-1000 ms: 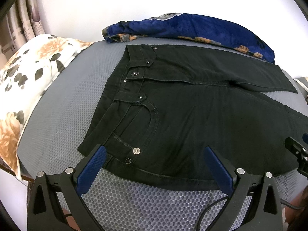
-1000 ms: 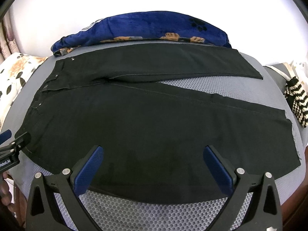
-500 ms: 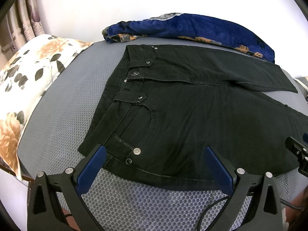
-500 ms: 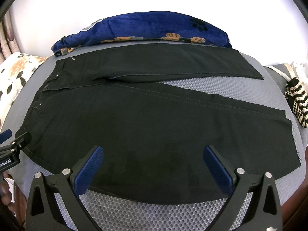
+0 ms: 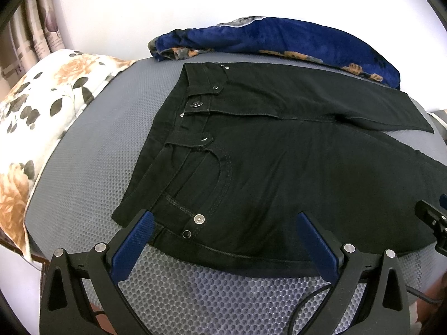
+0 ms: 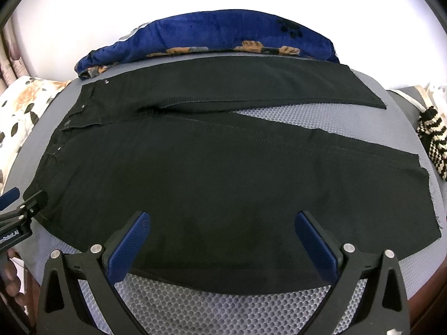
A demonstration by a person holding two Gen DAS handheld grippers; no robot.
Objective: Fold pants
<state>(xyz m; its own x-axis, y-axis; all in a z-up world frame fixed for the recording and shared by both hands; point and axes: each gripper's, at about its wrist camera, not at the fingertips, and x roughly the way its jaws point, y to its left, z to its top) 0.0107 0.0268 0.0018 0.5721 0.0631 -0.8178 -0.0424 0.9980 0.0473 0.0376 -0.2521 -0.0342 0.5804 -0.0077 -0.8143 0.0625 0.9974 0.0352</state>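
Observation:
Black pants [image 5: 279, 162] lie flat and spread on a grey mesh bed surface [image 5: 92, 162], waistband to the left, both legs running right and splayed apart [image 6: 223, 167]. My left gripper [image 5: 223, 220] is open and empty, hovering at the near edge by the waistband corner and front pocket. My right gripper [image 6: 222, 219] is open and empty, hovering over the near edge of the near leg. Each gripper's tip shows at the edge of the other's view.
A blue fleece blanket [image 5: 279, 39] lies bunched along the far edge, against the white wall. A floral pillow [image 5: 36, 117] lies at the left. A black-and-cream knitted item [image 6: 433, 142] lies at the right edge. The bed's near edge is just below the grippers.

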